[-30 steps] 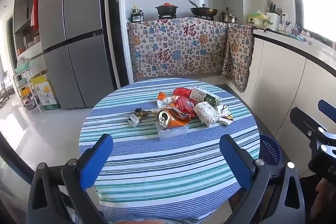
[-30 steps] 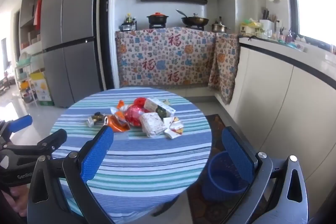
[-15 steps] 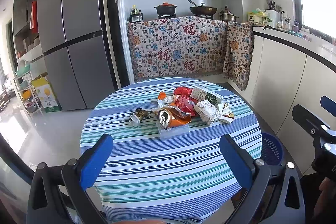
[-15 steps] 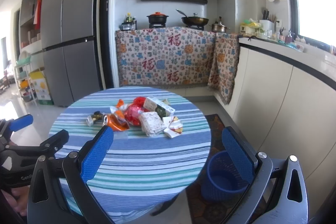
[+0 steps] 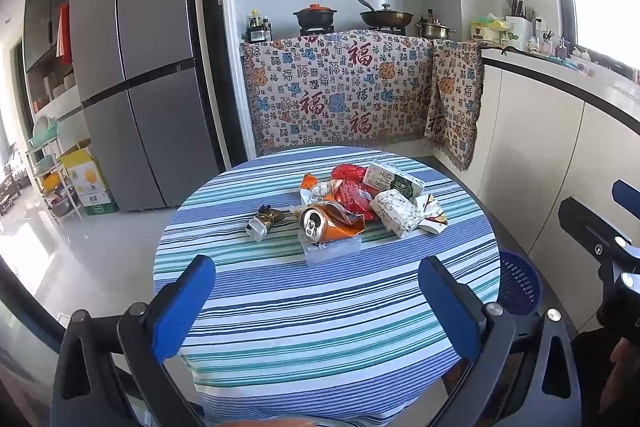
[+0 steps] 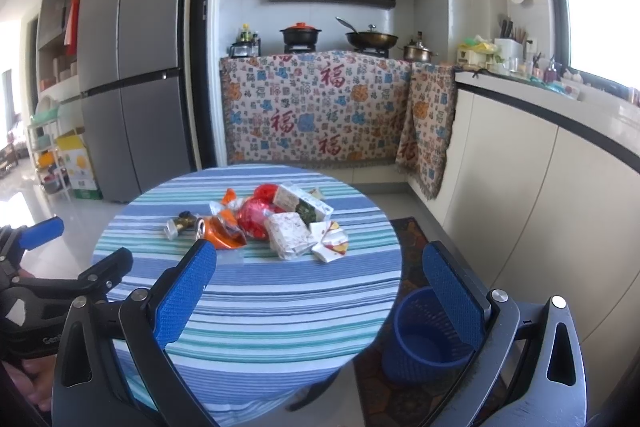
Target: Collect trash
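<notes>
**Trash heaped mid-tabletop, both claws wide and empty**

Centrally on the striped round tabletop [image 5: 320, 311] lies the trash pile [image 5: 352, 203]. An orange can [image 5: 326, 223] lies on its side, its long axis running toward 2 o'clock and its top facing the left wrist camera. It rests on a clear flat box [image 5: 332, 251]. At 9 o'clock of the can lies a small crumpled bottle [image 5: 264, 221]; its label is too small to read. A patterned packet [image 5: 394, 213] and a green-white carton [image 5: 394, 181] lie at 2 o'clock. The left claw [image 5: 316, 303] and right claw [image 6: 320, 291] both gape wide, gripping nothing. A blue basket [image 6: 424, 339] stands on the floor at the tabletop's 4 o'clock edge, partly hidden behind the right claw's finger.
</notes>
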The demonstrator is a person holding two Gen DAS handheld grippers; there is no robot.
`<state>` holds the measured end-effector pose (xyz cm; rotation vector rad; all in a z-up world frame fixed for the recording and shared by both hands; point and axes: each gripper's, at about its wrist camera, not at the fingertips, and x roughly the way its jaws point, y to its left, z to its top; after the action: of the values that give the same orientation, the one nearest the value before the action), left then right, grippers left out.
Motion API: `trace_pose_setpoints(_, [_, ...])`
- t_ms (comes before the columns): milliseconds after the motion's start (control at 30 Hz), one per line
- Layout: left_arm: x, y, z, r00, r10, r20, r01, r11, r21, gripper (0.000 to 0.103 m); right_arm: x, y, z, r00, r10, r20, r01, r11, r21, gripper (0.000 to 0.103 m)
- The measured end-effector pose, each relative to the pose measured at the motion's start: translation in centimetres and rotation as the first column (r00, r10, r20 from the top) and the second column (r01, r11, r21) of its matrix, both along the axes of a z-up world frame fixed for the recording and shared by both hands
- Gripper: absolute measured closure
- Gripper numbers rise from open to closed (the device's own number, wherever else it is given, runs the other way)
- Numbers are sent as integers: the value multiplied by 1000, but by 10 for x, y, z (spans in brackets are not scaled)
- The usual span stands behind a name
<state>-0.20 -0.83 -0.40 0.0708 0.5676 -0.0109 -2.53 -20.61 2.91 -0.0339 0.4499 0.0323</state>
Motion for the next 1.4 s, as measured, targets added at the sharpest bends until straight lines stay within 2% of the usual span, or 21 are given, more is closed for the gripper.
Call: trace_pose_setpoints(1400, [-1,-2,-1,1000,-2,3,2,1000,0,0,0,-4,4,1000,-2,-3,2,1000,-5,0])
